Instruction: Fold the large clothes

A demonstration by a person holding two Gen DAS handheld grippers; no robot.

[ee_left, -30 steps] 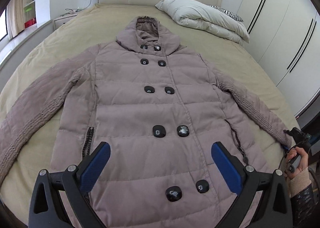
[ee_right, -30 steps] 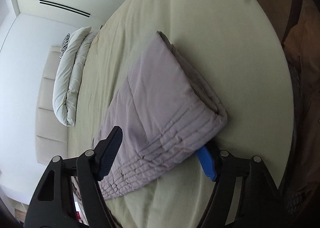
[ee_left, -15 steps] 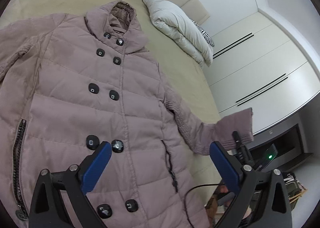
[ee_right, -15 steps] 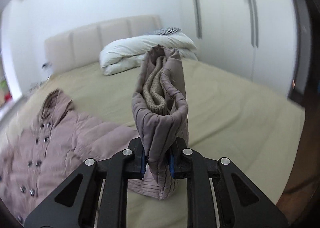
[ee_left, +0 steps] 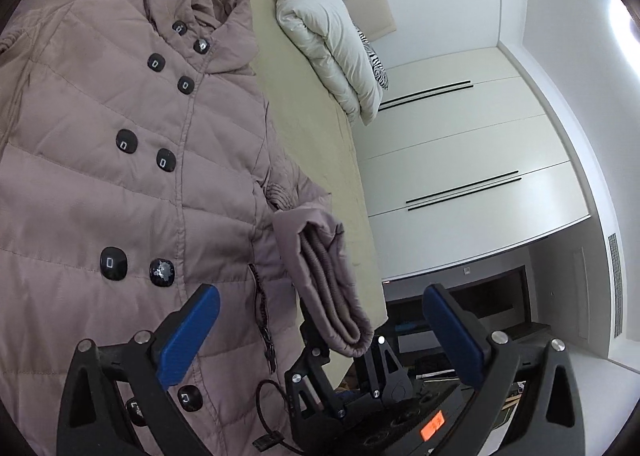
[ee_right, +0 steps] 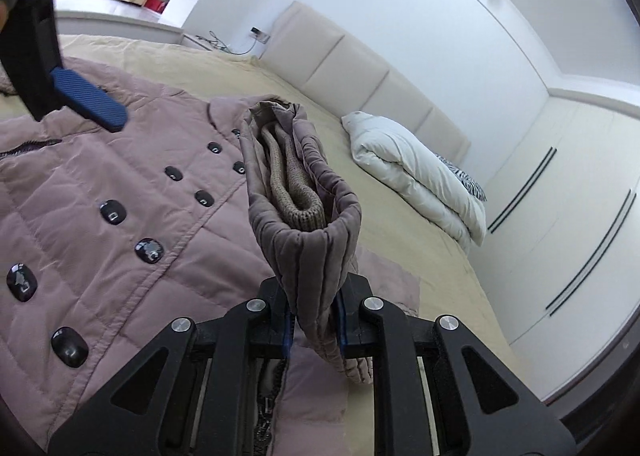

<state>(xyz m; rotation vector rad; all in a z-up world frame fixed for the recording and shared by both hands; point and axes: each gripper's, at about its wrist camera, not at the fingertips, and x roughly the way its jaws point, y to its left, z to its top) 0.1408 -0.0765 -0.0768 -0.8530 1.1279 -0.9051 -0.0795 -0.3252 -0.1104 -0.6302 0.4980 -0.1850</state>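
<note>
Having just clamped shut on the coat's sleeve cuff (ee_right: 308,224) and lifted it off the bed (ee_right: 400,224) at frame centre, right gripper (ee_right: 314,330) ready to fold inward across the coat (ee_left: 120,176), left gripper (ee_left: 320,332) open, empty.

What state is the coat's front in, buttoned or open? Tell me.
Buttoned: the coat lies spread flat, front panels closed along two button rows.

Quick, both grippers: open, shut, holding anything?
Left gripper: open, holding nothing.
Right gripper: shut on the coat's sleeve cuff, lifted over the coat.
</note>
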